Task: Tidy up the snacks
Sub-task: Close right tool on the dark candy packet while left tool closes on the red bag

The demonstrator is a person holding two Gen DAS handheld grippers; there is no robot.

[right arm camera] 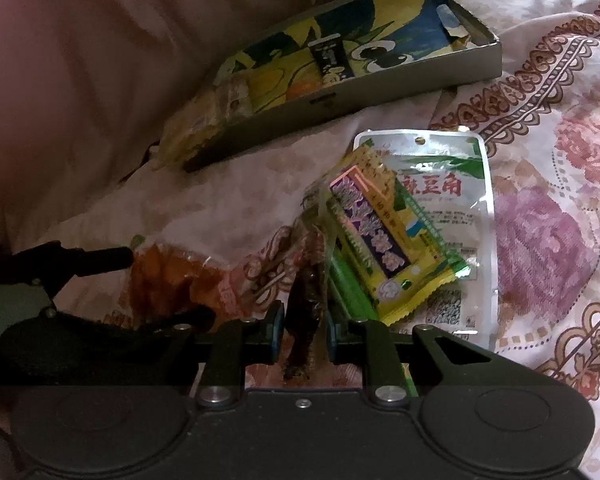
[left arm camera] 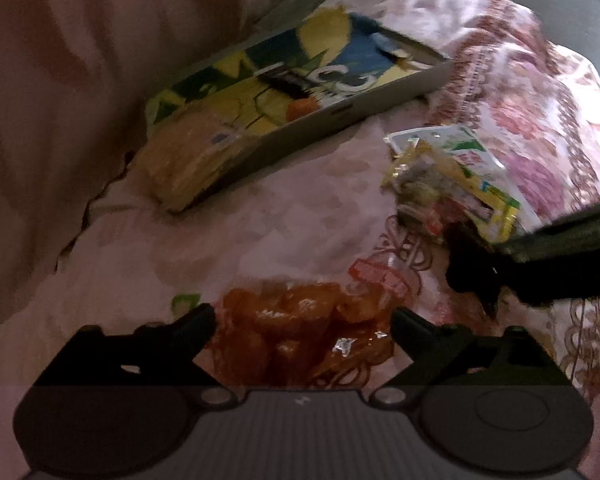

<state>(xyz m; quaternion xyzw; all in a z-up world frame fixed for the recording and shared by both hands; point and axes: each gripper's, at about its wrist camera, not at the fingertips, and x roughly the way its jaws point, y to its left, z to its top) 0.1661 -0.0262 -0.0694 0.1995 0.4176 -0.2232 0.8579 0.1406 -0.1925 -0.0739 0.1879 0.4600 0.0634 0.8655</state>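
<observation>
1. While the grey tray (right arm camera: 400,92) is already holding some packets, several are still lying loose on the bedspread (right arm camera: 548,184).
2. Left gripper (left arm camera: 304,324) is hovering, jaws apart, straddling the orange snack pouch (left arm camera: 300,320).
3. Right gripper (right arm camera: 303,326) is clamping a dark snack packet (right arm camera: 306,312), beside the yellow packet (right arm camera: 384,240).

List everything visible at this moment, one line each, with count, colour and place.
shallow box: one, grey, at the back of the bedspread, holding a blue-yellow packet and a yellowish snack at its near end.
white pouch: one, white with green print, flat on the cloth.
yellow packet: one, yellow with purple panel, lying on the white pouch.
orange snack bag: one, clear with orange pieces, between the open left jaws.
dark snack: one, dark brown, clamped.
floral bedspread: one, pink-white.
left gripper: open.
right gripper: shut on the dark snack.
</observation>
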